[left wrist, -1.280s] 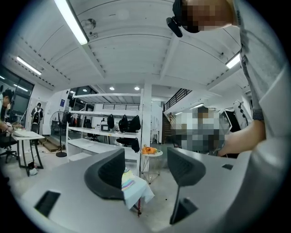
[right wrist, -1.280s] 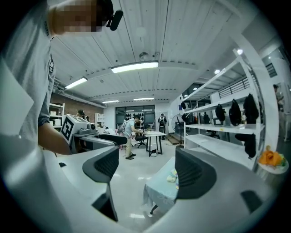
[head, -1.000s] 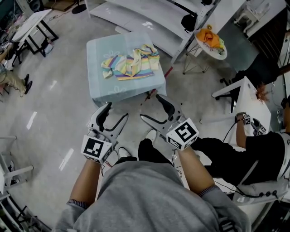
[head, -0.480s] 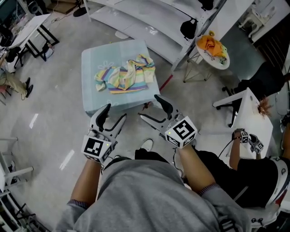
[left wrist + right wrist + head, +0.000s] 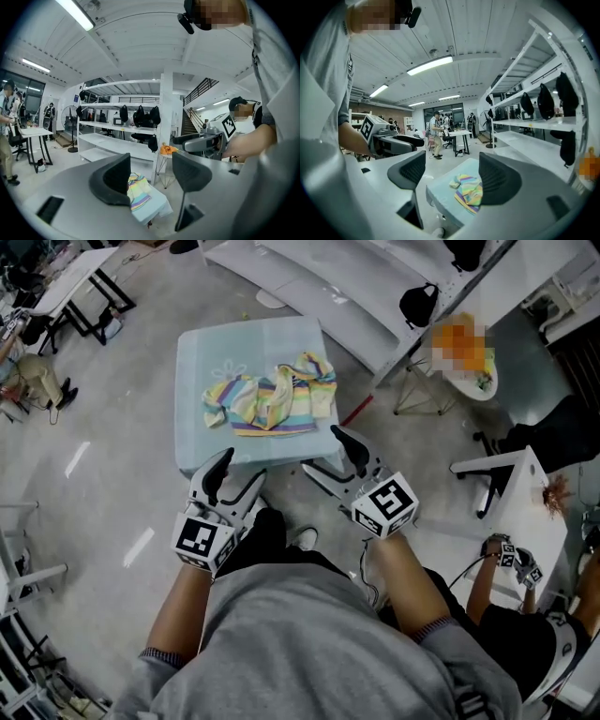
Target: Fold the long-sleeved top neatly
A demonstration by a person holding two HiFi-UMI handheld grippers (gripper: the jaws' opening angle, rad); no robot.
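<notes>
Change since earlier frames: both grippers are now closer to the table (image 5: 199,352), with their tips at its near edge in the head view.

Item 1, long-sleeved top (image 5: 273,396): pastel stripes, crumpled in a heap with sleeves bunched. It lies about mid-table, toward the right edge, and neither gripper touches it. In the left gripper view the top (image 5: 139,193) lies well ahead of the jaws. The same holds for the top (image 5: 470,190) in the right gripper view.

Item 2, left gripper (image 5: 239,470): jaws spread wide, nothing between them.

Item 3, right gripper (image 5: 324,450): jaws wide apart, having just been closing slightly. Nothing is between them.

Item 4, table: square, with a pale blue cover, standing on a grey floor.

Item 5, white shelving (image 5: 319,292): beyond the table, with dark bags hanging from it.
</notes>
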